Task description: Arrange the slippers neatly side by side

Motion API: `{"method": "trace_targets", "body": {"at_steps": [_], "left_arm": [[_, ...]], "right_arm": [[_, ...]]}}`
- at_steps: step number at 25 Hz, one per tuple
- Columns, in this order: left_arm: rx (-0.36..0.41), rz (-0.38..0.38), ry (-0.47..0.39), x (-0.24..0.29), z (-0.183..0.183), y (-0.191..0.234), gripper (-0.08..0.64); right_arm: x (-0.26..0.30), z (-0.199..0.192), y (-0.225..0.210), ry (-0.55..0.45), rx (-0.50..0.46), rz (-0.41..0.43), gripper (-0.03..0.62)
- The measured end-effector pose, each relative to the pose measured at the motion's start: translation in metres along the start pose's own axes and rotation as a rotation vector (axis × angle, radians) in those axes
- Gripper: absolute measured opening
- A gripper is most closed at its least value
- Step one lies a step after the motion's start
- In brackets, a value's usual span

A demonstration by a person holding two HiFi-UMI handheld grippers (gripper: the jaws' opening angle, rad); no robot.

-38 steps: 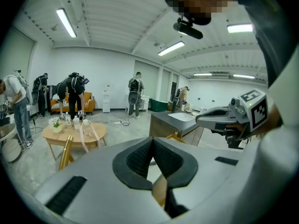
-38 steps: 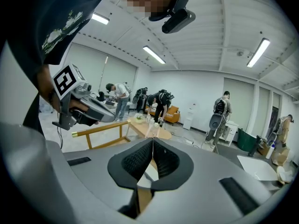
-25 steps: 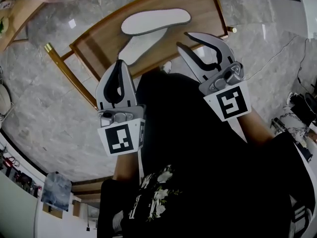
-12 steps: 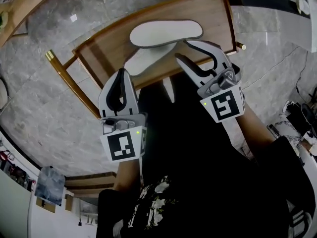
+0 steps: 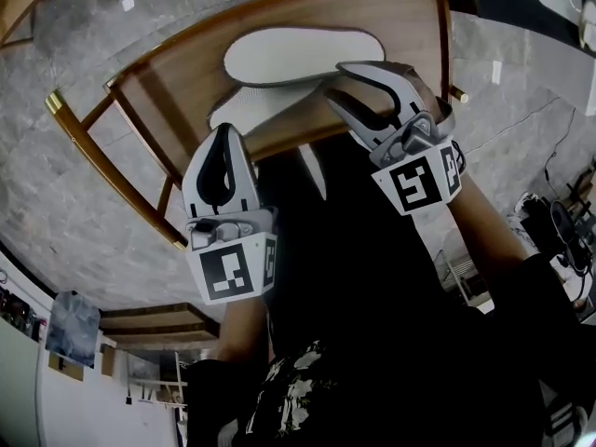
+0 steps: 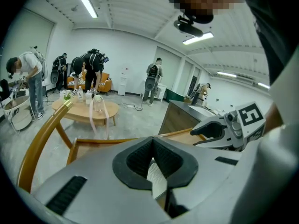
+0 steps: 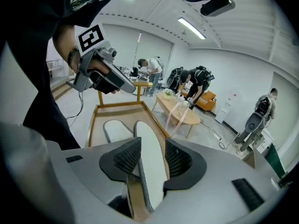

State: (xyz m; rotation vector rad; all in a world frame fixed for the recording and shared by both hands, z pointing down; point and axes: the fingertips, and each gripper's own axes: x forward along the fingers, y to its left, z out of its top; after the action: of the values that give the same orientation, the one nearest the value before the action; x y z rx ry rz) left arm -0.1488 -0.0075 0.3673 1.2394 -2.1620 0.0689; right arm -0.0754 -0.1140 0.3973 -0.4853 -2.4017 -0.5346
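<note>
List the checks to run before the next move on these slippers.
1. Right hand-held gripper open: ok. Its jaws have just been opening; the far slipper has its end between them, pads not pressing.
2. Left hand-held gripper free: ok. It is shut and holds nothing.
3. Both slippers on the wooden rack: ok.
4. Slippers parallel: not ok. The near slipper lies angled to the far one.
5. Slippers touching or overlapping: cannot tell.
</note>
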Motion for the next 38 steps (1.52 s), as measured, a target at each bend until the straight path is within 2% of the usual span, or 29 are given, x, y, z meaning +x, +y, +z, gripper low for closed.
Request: {"method": "trace_targets", "body": {"at_steps": [5, 12, 16, 20, 22, 32, 34, 38], "left_arm": [[-0.038, 0.022, 0.025, 0.015, -0.022, -0.002, 0.002], [-0.078, 0.026, 0.075, 0.029, -0.053, -0.006, 0.002], [-0.087, 0.031, 0.082, 0.030, -0.060, -0.007, 0.002], [-0.084, 0.028, 0.091, 0.029, -0.066, -0.011, 0.002], [-0.084, 0.029, 0.090, 0.028, -0.068, -0.011, 0.002], [-0.063, 0.028, 0.066, 0.021, -0.060, -0.016, 0.002], [-0.059, 0.027, 0.060, 0.021, -0.057, -0.017, 0.002], [-0.049, 0.019, 0.052, 0.023, -0.053, -0.020, 0.001]], "right_arm": [[0.013, -0.022, 0.014, 0.016, -0.052, 0.061, 0.152], [0.029, -0.053, 0.026, 0.051, -0.117, 0.101, 0.152], [0.036, -0.058, 0.028, 0.047, -0.153, 0.084, 0.141], [0.039, -0.061, 0.025, 0.042, -0.167, 0.044, 0.074], [0.039, -0.060, 0.023, 0.033, -0.160, 0.027, 0.067], [0.022, -0.038, -0.006, -0.028, -0.034, -0.100, 0.031], [0.016, -0.034, -0.016, -0.047, 0.026, -0.135, 0.031], [0.000, -0.032, -0.043, -0.082, 0.225, -0.226, 0.031]]}}
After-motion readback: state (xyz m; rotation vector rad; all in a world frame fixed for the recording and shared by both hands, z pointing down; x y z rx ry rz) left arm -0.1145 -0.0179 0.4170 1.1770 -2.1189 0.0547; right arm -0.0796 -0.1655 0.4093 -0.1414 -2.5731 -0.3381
